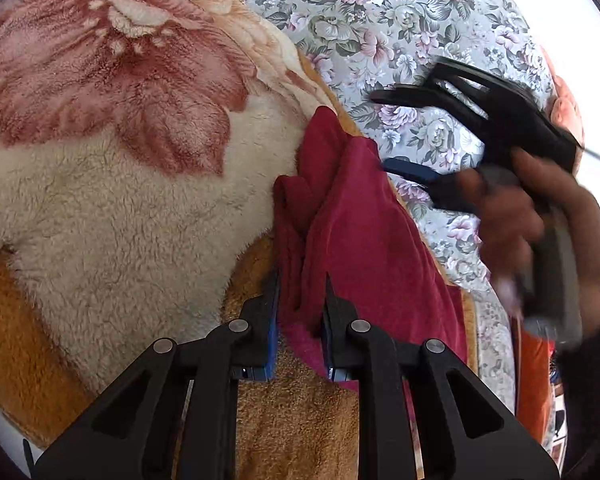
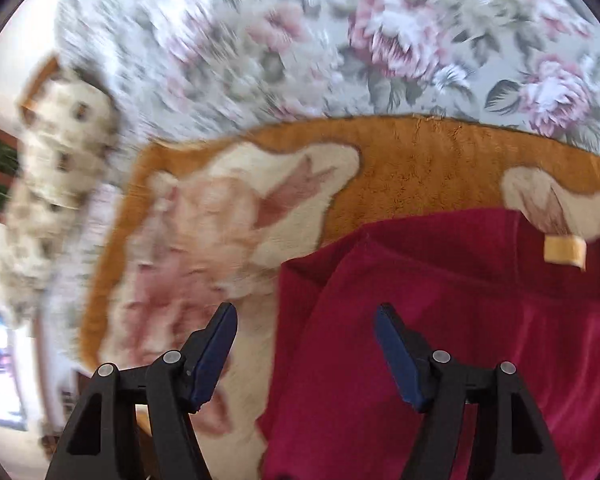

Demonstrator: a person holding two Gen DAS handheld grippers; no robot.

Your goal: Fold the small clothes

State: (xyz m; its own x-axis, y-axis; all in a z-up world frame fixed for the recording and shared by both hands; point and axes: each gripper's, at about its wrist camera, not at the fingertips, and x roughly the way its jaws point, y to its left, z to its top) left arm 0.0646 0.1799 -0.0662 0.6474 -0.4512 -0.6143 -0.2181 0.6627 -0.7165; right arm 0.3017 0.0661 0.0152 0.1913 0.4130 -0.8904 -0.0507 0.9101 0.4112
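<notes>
A dark red small garment (image 1: 352,216) lies on a fluffy orange and cream blanket with a big pink flower (image 1: 112,128). My left gripper (image 1: 300,292) is shut on a bunched fold of the garment at its near end. My right gripper (image 1: 384,136) shows in the left wrist view, held by a hand above the garment's far edge, jaws apart. In the right wrist view my right gripper (image 2: 306,320) is open and empty, just above the red garment (image 2: 460,340), which has a tan label (image 2: 565,253) at its neckline.
The blanket (image 2: 420,160) lies on a grey floral bedsheet (image 1: 400,20), which also shows in the right wrist view (image 2: 340,40). A cream patterned cloth (image 2: 56,168) is at the left, blurred. The person's hand (image 1: 540,232) holds the right gripper.
</notes>
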